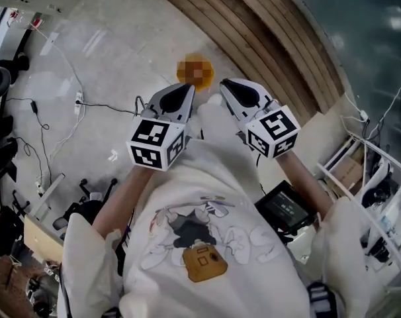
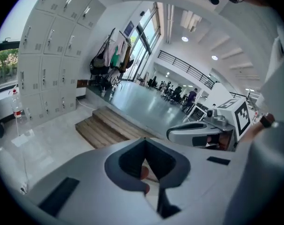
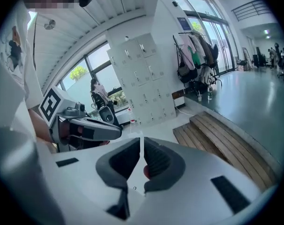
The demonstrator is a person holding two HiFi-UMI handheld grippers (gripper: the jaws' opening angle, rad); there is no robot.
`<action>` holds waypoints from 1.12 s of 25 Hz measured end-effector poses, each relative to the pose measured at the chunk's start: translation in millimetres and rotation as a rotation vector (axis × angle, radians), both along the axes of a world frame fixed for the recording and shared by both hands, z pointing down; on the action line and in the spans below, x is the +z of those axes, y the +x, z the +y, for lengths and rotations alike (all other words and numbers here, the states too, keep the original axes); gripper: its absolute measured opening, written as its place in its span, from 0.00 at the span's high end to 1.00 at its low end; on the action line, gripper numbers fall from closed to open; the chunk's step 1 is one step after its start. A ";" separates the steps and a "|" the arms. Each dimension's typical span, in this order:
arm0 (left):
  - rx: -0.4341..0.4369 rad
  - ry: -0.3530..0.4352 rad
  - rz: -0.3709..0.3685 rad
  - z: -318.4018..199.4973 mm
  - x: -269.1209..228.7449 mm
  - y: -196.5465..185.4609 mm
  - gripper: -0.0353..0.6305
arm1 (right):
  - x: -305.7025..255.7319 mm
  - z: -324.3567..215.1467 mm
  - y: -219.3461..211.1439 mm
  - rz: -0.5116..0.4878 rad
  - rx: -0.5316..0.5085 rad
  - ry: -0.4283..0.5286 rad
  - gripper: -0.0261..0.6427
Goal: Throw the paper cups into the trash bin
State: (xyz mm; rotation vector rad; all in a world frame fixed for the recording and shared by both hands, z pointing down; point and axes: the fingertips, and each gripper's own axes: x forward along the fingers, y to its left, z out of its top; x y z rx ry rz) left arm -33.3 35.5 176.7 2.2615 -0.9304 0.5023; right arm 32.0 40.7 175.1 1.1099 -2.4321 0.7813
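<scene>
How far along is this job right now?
Done: nothing visible; no paper cup or trash bin shows in any view. In hand: nothing; the left gripper and right gripper are shut, empty, held side by side. Left: apparently the whole job.

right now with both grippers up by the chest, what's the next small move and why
Probably turn to look for the cups. The left gripper and right gripper sit side by side, jaws together and empty, and no view shows a paper cup or trash bin, only wooden steps and lockers.
</scene>
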 end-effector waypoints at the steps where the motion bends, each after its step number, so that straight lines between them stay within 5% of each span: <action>1: -0.002 0.025 0.010 1.1 -12.7 3.2 0.94 | -11.2 2.8 -0.2 -0.016 0.007 0.018 0.92; 8: -0.006 0.166 0.023 7.9 -62.5 20.1 0.94 | -51.7 21.0 5.0 -0.081 0.115 0.094 0.92; 28: -0.064 0.161 0.067 20.2 -76.2 20.5 0.94 | -48.3 43.4 10.3 -0.072 0.182 0.092 0.95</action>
